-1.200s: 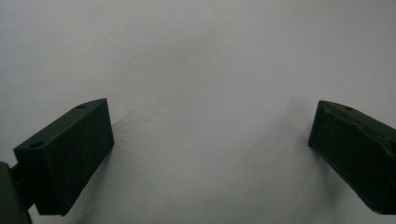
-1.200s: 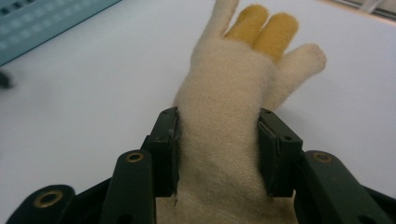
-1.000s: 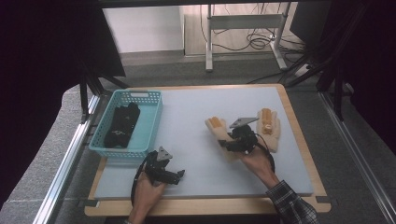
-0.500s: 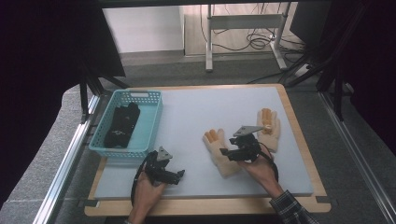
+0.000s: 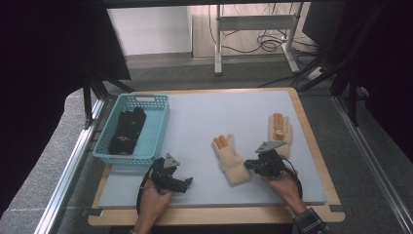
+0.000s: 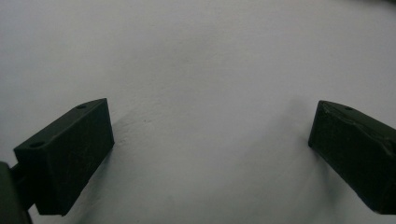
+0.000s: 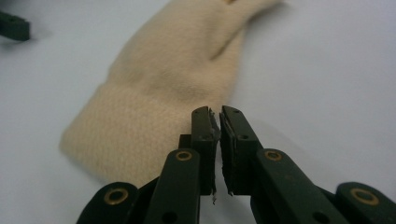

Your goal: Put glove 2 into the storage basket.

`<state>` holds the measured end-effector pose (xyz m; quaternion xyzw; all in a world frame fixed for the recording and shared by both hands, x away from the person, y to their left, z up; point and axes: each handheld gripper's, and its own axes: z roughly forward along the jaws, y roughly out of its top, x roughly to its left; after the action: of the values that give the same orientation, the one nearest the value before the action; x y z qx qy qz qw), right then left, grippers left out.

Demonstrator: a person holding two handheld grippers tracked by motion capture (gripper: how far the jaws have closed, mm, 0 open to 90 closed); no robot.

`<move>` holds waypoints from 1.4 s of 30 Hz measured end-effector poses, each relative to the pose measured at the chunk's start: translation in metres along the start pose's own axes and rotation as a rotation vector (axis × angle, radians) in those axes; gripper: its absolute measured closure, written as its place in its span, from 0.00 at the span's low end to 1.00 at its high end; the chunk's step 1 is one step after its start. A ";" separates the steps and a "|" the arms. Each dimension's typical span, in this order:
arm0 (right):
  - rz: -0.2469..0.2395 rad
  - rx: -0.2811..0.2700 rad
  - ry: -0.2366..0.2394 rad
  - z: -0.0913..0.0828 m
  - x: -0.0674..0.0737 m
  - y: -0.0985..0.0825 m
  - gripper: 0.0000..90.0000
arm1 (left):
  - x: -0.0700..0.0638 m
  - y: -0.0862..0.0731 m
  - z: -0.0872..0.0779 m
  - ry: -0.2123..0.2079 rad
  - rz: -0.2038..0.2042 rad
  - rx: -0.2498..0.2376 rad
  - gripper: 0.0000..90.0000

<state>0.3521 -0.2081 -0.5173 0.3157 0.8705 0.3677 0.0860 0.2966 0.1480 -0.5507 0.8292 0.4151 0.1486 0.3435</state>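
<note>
A beige knitted glove [image 5: 230,158] lies flat on the white mat, fingers pointing away, and shows close up as the glove [image 7: 163,79] in the right gripper view. My right gripper [image 5: 247,165] lies at the right edge of its cuff. The right gripper [image 7: 217,112] has just been closing. Its pads stand together with a hairline gap, and no fabric shows between them. A second beige glove [image 5: 279,127] lies farther back on the right. My left gripper [image 5: 187,183] rests near the front edge. Over bare mat, the left gripper [image 6: 210,112] stands wide open and holds nothing.
A blue plastic basket [image 5: 104,141] stands at the left of the mat [image 5: 195,112] with black gloves [image 5: 127,129] in it. The mat lies on a wooden-edged board [image 5: 319,151]. Metal rails run along both sides of the table.
The right hand has drawn back toward the front edge, and the nearer beige glove came with it and now lies flat. The right jaws have shut. The left hand has kept still.
</note>
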 end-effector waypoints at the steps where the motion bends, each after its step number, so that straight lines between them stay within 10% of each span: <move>1: -0.004 -0.002 0.016 0.001 0.004 0.000 0.92 | 0.000 0.000 0.000 0.000 0.000 0.000 0.00; 7: -0.075 -0.012 0.039 0.003 0.028 0.010 0.90 | 0.000 0.000 0.000 0.000 -0.003 -0.002 0.00; 16: 0.053 -0.055 -0.019 0.032 -0.007 0.033 0.67 | 0.000 0.000 0.000 0.000 -0.004 -0.003 0.00; 19: 0.065 -0.029 0.007 0.046 -0.009 0.032 0.83 | 0.000 0.000 0.000 0.000 0.000 0.000 0.00; 23: 0.040 -0.033 0.012 0.037 0.000 0.036 0.95 | 0.000 0.000 0.000 0.000 -0.001 0.000 0.00; 27: -0.005 -0.107 -0.021 0.009 0.006 0.047 0.83 | 0.000 0.000 0.000 0.000 0.000 0.000 0.00; 33: 0.058 -0.102 -0.070 -0.003 -0.022 0.043 0.59 | 0.000 0.000 0.000 0.000 -0.003 -0.002 0.00; 42: 0.099 -0.124 -0.202 -0.035 -0.072 0.024 0.58 | 0.000 0.000 0.000 -0.001 -0.003 -0.002 0.00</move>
<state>0.4073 -0.2597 -0.4815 0.3877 0.8163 0.3910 0.1743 0.2966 0.1478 -0.5508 0.8282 0.4163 0.1481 0.3448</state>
